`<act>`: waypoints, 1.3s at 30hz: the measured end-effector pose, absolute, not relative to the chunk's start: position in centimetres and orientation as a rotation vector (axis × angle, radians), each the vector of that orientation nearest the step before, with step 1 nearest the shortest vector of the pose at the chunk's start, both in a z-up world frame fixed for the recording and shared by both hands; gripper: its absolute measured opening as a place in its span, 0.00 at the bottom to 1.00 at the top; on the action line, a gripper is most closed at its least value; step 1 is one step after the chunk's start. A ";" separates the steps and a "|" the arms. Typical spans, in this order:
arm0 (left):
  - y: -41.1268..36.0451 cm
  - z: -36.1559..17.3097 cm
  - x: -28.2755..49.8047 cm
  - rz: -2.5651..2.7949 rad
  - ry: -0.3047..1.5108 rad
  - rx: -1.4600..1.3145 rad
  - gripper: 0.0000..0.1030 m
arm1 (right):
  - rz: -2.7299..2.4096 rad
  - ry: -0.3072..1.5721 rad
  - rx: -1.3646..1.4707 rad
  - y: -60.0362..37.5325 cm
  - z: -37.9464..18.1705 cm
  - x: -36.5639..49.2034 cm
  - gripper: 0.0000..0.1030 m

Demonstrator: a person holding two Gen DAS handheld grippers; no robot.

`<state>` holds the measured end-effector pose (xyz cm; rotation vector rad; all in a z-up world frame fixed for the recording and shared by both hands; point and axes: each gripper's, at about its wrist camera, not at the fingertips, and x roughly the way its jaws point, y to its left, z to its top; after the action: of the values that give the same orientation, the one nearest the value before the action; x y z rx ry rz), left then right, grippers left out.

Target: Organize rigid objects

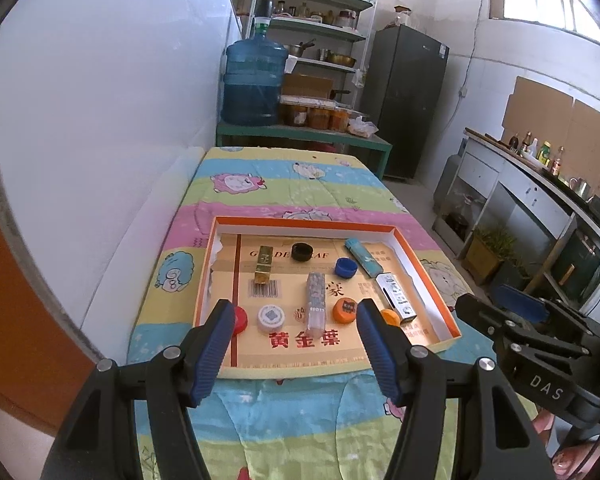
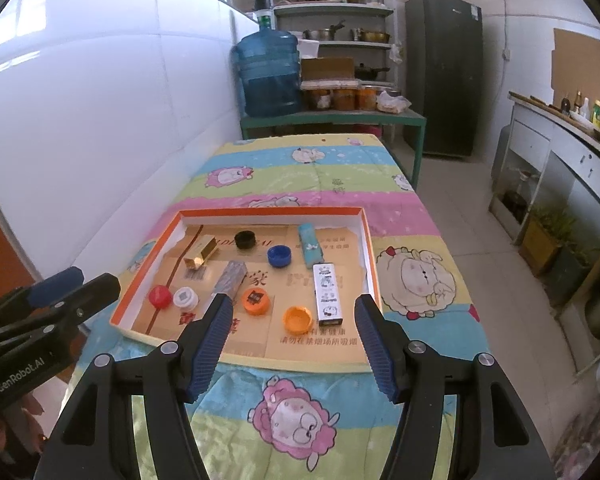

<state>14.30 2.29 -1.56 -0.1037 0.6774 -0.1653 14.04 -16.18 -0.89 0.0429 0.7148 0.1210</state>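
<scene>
On the quilted table, inside the tray, everything already lies: four small boxes and six caps. Along the tray's near edge sit the red cap, white cap, two orange caps and the silver box; toward the far edge lie the gold box, black cap, blue cap and teal box. Nothing remains outside the tray, so collecting looks done, though caps and boxes remain mixed. Left gripper and right gripper both stand spread and empty, above the near edge.
</scene>
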 end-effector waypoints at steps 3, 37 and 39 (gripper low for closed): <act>2.3 -1.2 13.3 -0.166 0.669 -0.105 0.61 | 0.113 0.700 0.034 -16.1 -0.5 13.1 0.63; 0.3 1.5 2.2 0.082 0.520 0.034 0.61 | 0.041 0.572 -0.001 -14.1 2.0 2.6 0.63; 0.6 1.4 2.1 0.046 0.533 0.012 0.61 | 0.042 0.571 0.003 -14.1 2.0 2.3 0.63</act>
<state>2.15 0.62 1.39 0.0119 0.5327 0.0464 2.32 -14.13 2.04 0.0033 0.5710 0.0425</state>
